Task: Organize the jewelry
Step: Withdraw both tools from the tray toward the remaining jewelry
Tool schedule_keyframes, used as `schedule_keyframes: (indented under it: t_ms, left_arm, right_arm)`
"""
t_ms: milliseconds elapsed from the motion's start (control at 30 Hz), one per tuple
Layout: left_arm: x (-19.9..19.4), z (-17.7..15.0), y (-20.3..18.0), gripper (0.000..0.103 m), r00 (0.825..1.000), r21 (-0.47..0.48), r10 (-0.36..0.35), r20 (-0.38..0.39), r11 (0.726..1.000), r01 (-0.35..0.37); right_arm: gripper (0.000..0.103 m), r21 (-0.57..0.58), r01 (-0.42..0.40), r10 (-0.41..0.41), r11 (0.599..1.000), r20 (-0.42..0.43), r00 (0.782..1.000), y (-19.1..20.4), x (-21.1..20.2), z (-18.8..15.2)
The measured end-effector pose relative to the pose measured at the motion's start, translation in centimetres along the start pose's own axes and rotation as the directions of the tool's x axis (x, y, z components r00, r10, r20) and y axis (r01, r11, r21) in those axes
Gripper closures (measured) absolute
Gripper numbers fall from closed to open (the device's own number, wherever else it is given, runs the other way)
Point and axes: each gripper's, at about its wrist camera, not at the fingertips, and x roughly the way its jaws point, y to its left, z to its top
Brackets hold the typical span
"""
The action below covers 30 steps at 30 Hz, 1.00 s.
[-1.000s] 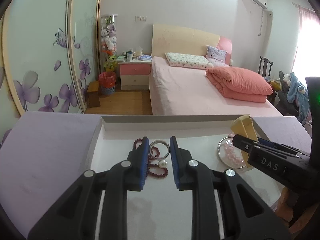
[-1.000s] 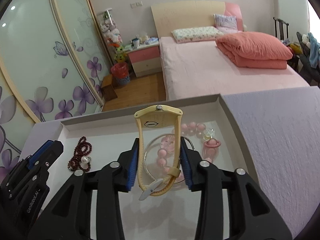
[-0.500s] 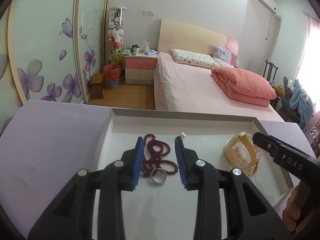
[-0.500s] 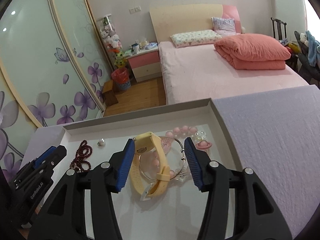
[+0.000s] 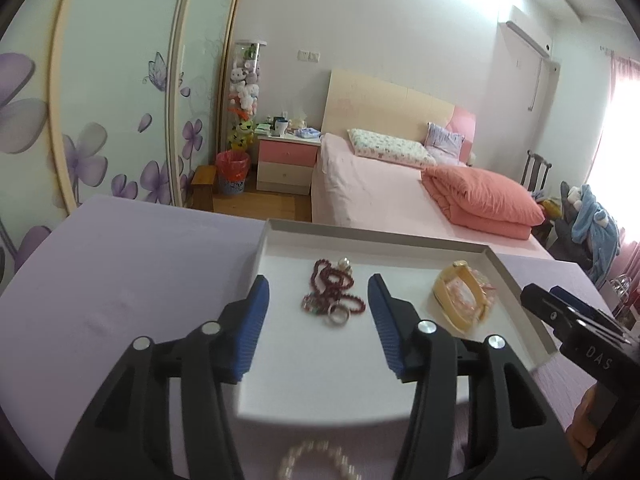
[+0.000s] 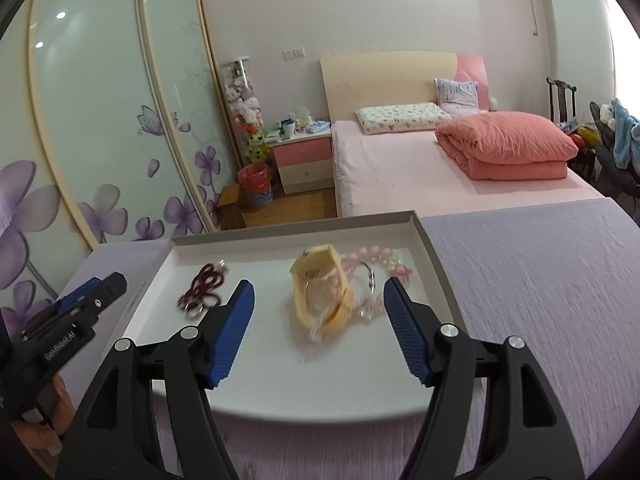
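Observation:
A shallow white tray (image 5: 372,236) lies on the purple tablecloth. In it are a dark red bead bracelet (image 5: 332,286), a silver ring (image 5: 338,317) and a pearl (image 5: 344,263). My left gripper (image 5: 318,286) hovers in front of them, its jaws opening, and nothing touches the pads. A yellow watch (image 6: 320,298) lies on a silver bangle (image 6: 370,276) and pink beads (image 6: 368,254) at the tray's right. My right gripper (image 6: 319,291) stands before the watch, jaws opening and clear of it. The red bracelet (image 6: 206,282) shows at the left.
A white pearl bracelet (image 5: 316,462) lies on the cloth below the left gripper, outside the tray. A hand (image 6: 52,404) holds the left gripper (image 6: 96,292). Beyond the table's far edge are a pink bed (image 6: 440,176) and a nightstand (image 6: 306,160).
The left jaws let go of the silver ring, the right jaws let go of the yellow watch, which tipped flat. Both grippers widened and drew back from the tray.

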Motion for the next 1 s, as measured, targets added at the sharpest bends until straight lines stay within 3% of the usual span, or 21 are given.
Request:
schedule_keyframes:
  t_ms: [533,1000]
  left_arm:
    - [-12.1,-5.3,2.9,0.039,0.996,-0.022,0.006,0.090,1.000,-0.004]
    - [-17.3,-11.3,3.3,0.037,0.993,0.014,0.024,0.118,1.000,-0.025]
  right_arm:
    - [0.035,-0.038,-0.010,0.011,0.999,0.029,1.000,0.3,-8.2,-5.7]
    - [0.037,-0.073,-0.019,0.007,0.997,-0.158,0.987,0.9,-9.2,-12.4]
